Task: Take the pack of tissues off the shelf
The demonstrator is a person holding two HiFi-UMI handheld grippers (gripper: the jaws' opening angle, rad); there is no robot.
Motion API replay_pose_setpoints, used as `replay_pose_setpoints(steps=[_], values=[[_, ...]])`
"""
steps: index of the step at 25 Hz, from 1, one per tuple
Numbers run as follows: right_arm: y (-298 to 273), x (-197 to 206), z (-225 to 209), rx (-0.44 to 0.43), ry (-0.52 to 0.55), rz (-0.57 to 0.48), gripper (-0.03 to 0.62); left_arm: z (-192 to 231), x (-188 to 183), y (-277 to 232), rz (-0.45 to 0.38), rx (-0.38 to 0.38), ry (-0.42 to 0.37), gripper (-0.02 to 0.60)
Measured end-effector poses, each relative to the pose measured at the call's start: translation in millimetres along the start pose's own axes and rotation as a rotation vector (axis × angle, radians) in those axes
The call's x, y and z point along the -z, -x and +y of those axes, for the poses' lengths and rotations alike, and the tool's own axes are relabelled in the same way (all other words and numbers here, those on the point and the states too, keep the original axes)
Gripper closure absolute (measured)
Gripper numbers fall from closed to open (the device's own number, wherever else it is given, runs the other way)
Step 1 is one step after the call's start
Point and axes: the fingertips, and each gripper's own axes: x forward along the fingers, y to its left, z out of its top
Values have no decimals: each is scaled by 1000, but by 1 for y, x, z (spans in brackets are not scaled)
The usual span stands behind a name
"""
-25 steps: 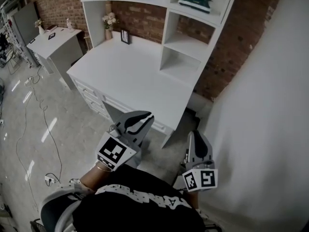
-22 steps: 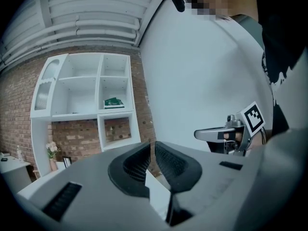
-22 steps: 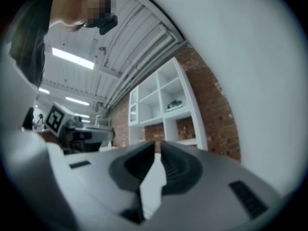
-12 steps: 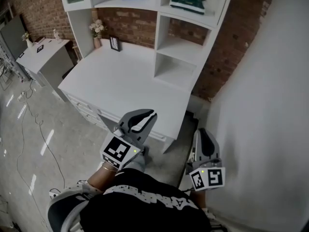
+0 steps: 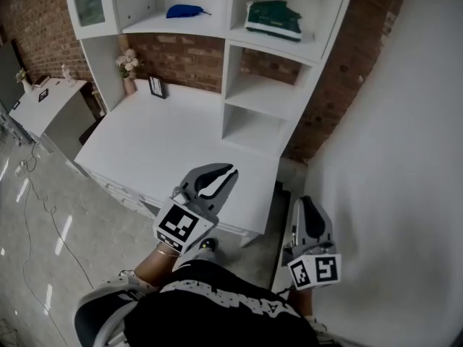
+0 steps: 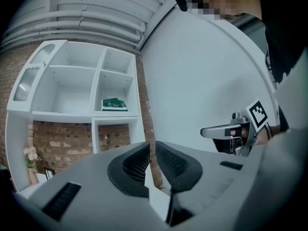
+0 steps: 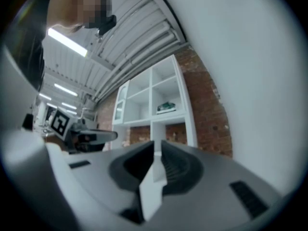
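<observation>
The pack of tissues [image 5: 273, 19], dark green, lies on an upper right shelf of the white hutch [image 5: 226, 71]; it also shows small in both gripper views [image 6: 114, 104] [image 7: 166, 107]. My left gripper [image 5: 217, 179] hangs over the desk's front edge, far below the pack. My right gripper [image 5: 307, 212] is held past the desk's right end, beside the white wall. Both point roughly level toward the shelves. The left jaws [image 6: 149, 144] stand a narrow slit apart, empty. The right jaws [image 7: 157, 143] have just been opening to a slit, nothing between them.
A blue object [image 5: 184, 11] lies on the upper left shelf. On the white desk [image 5: 173, 143] stand a flower vase [image 5: 128, 67] and a small picture frame [image 5: 155, 87]. The brick wall is behind, a white wall [image 5: 405, 157] close on the right, a side table [image 5: 40, 103] at left.
The desk and shelves have drawn closer and slid left in the head view. Both grippers have moved forward; the left one now reaches over the desk's edge.
</observation>
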Motion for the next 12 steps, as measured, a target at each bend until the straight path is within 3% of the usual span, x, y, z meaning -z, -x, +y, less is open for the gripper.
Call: replay_pose_setpoints(steps=[12], values=[[-92,-49,-13,64,31,-85,522,111,-22,-54,-27,-20,-119,507]])
